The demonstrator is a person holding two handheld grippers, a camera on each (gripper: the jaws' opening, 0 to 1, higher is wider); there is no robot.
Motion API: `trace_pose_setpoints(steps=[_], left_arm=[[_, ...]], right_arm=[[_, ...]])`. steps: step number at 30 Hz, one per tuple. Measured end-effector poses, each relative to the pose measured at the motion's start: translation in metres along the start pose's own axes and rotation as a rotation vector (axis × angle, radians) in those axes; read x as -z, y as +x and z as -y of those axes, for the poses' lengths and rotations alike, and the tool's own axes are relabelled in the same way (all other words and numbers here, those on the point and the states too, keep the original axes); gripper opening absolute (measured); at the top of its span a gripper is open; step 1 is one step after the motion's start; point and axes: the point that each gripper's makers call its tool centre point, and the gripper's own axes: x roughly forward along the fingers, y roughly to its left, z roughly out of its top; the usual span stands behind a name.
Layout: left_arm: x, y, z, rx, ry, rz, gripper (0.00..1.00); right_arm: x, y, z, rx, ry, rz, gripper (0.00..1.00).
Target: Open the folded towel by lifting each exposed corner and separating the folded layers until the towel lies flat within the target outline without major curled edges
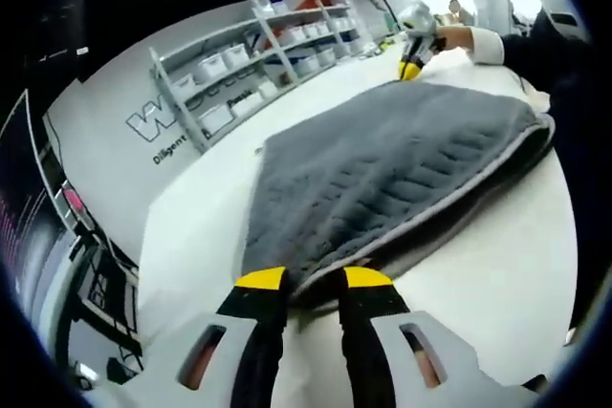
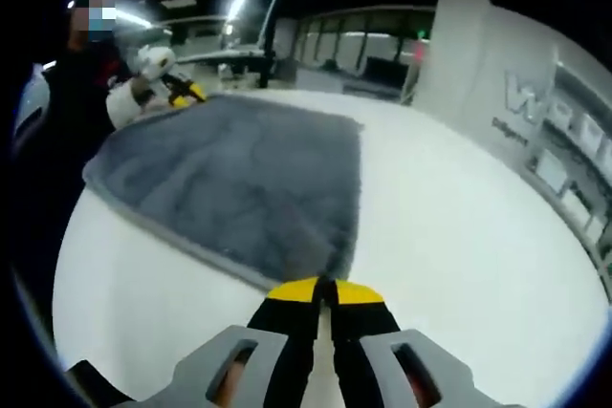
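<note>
Our right fingers are pinched onto one corner of the towel; our left fingers, narrowly apart, straddle the other near corner. The towel lies folded on the white surface. We should lift both corners evenly, peeling only the top layer.

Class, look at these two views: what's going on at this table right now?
A person is working a grey towel on a white table with two handheld grippers, one at each near corner. The right gripper is pinched shut on a corner. The left gripper sits at the other corner with its jaws apart, the edge between them. The towel is still folded, its layers showing along the edge.
</note>
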Motion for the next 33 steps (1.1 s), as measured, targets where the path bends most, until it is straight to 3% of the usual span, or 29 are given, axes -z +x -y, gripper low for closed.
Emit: trace_pose_setpoints(steps=[9,15,22,24,33], left_arm=[[0.003,0.011,-0.015,-0.016,-0.055,0.025,0.2],[0.004,0.016,-0.024,-0.05,-0.087,0.03,0.2],[0.009,0.024,-0.037,-0.112,-0.129,-0.05,0.2],[0.009,0.026,-0.04,-0.125,-0.105,-0.069,0.2],[0.006,0.037,-0.046,-0.145,-0.049,-0.128,0.18]], right_arm=[[0.007,-0.013,-0.021,-0.045,0.072,-0.031,0.0],[0.011,-0.024,-0.038,-0.072,0.061,-0.056,0.0],[0.014,-0.031,-0.075,-0.112,0.025,-0.111,0.0],[0.015,-0.033,-0.084,-0.125,0.0,-0.132,0.0],[0.019,-0.038,-0.088,-0.14,-0.068,-0.164,0.0]])
